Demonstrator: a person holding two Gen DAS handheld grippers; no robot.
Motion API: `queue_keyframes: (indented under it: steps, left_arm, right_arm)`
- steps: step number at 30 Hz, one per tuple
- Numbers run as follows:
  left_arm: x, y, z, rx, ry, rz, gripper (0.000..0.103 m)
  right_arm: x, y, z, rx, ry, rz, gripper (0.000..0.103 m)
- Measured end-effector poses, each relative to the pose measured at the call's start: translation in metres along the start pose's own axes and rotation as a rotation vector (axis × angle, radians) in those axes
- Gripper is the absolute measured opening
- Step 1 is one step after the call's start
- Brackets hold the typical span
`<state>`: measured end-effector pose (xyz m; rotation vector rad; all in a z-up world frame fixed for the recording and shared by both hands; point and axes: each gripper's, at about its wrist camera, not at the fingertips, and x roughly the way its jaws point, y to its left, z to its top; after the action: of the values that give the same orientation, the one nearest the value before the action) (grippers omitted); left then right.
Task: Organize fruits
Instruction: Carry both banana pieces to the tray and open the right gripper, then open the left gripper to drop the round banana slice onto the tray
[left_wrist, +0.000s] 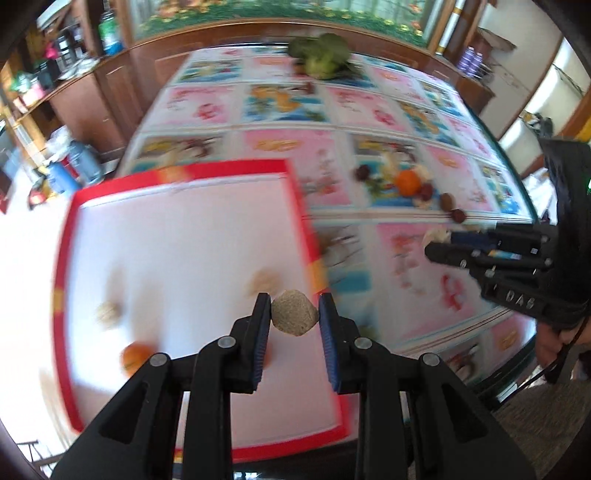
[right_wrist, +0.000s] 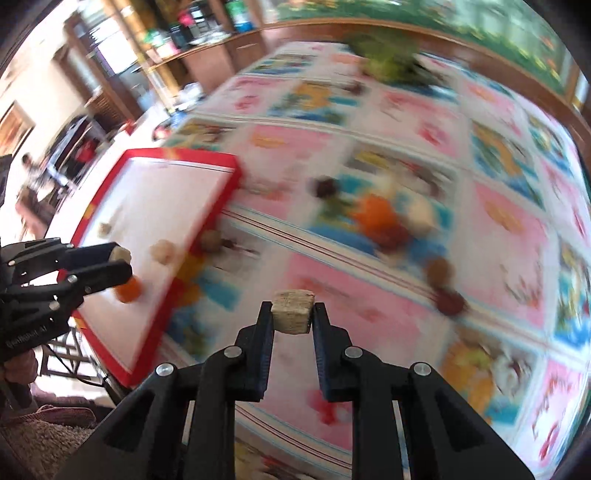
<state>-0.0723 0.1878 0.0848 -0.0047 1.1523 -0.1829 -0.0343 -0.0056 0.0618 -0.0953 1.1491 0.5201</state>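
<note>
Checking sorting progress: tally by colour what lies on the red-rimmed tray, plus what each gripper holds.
Beige lumps on tray: 2
Orange fruit on tray: 1
Rounded beige piece in left gripper: 1
Blocky beige piece in right gripper: 1
Total: 5

Materials and finishes: counter lot, 2 gripper views

Left gripper (left_wrist: 294, 314) and right gripper (right_wrist: 293, 314): matt black plastic, silver metal pins, ribbed blue pads; each holds a rough, grainy tan piece (left_wrist: 294, 313). Tray (left_wrist: 64, 236): smooth white face, glossy red rim. Counter (left_wrist: 369, 110): glossy printed covering. Cabinets (left_wrist: 110, 88): polished wood.
</note>
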Motion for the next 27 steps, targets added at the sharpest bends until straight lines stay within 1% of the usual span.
queue_keyframes:
  steps: [5, 8, 10, 13, 18, 20, 24, 26, 27]
  left_arm:
    - [-0.005, 0.044, -0.029, -0.072, 0.02, 0.082, 0.028]
    - [-0.007, 0.06, -0.043, -0.094, 0.026, 0.127, 0.028]
    - [-0.009, 0.069, -0.051, -0.111, 0.024, 0.139, 0.028]
    - [-0.011, 0.078, -0.058, -0.136, 0.017, 0.15, 0.028]
    - [-0.011, 0.088, -0.065, -0.163, 0.02, 0.176, 0.028]
    - [-0.011, 0.091, -0.065, -0.173, 0.02, 0.187, 0.028]
    - [-0.01, 0.094, -0.063, -0.176, 0.019, 0.201, 0.029]
    - [-0.009, 0.096, -0.062, -0.181, 0.021, 0.199, 0.029]
    - [-0.009, 0.097, -0.061, -0.182, 0.022, 0.2, 0.029]
  right_arm:
    - [0.012, 0.057, 0.023, -0.105, -0.005, 0.073, 0.019]
    - [0.023, 0.092, 0.031, -0.169, 0.007, 0.102, 0.019]
    - [0.033, 0.112, 0.034, -0.2, 0.029, 0.123, 0.019]
    - [0.044, 0.131, 0.033, -0.232, 0.061, 0.134, 0.019]
    - [0.058, 0.15, 0.038, -0.244, 0.082, 0.132, 0.019]
    - [0.062, 0.154, 0.041, -0.246, 0.083, 0.125, 0.021]
    - [0.057, 0.152, 0.044, -0.229, 0.092, 0.136, 0.021]
    - [0.052, 0.148, 0.046, -0.219, 0.073, 0.141, 0.026]
    - [0.049, 0.145, 0.046, -0.211, 0.066, 0.148, 0.026]
